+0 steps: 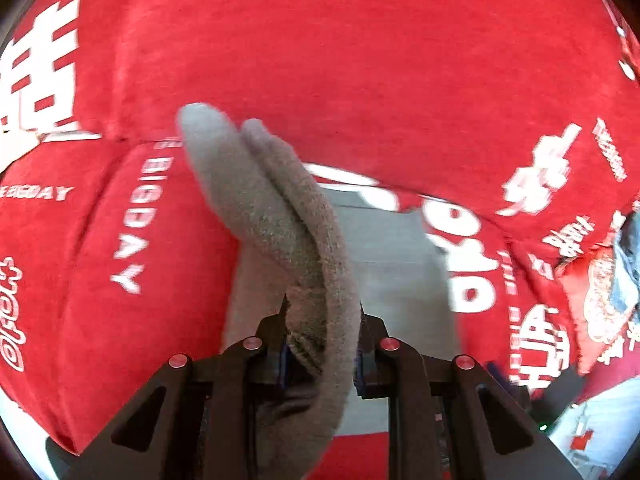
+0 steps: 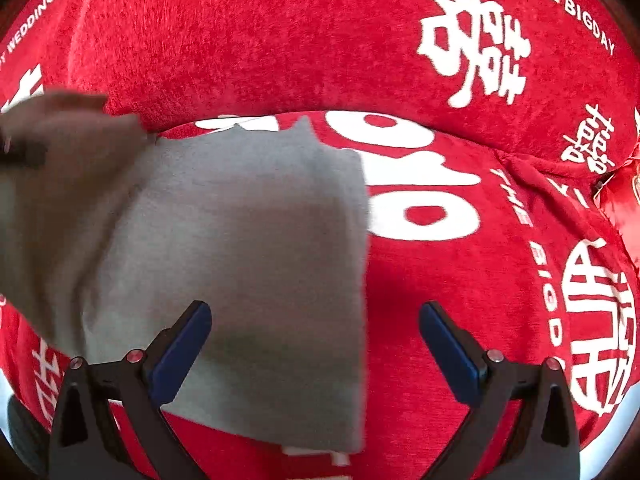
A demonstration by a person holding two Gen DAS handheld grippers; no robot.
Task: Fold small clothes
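Observation:
A small grey garment point(image 2: 248, 264) lies on a red sofa cover point(image 2: 280, 40) printed with white lettering. In the left wrist view my left gripper point(image 1: 322, 312) is shut on a thick bunched fold of the grey garment point(image 1: 280, 216), which rises from between the jaws and curls up and to the left. The rest of the cloth hangs flat behind the fold. In the right wrist view my right gripper point(image 2: 316, 320) stands open above the garment's near right edge, its blue pads point(image 2: 188, 344) wide apart with nothing gripped. At that view's left edge the lifted, blurred part of the garment point(image 2: 60, 128) rises.
The red cover point(image 1: 360, 60) spans a seat cushion and a backrest, with a seam between them. A red packet with a printed label point(image 1: 600, 300) lies at the right of the left wrist view, next to some blue-grey fabric point(image 1: 628, 264). A pale floor point(image 1: 600, 432) shows at the lower right.

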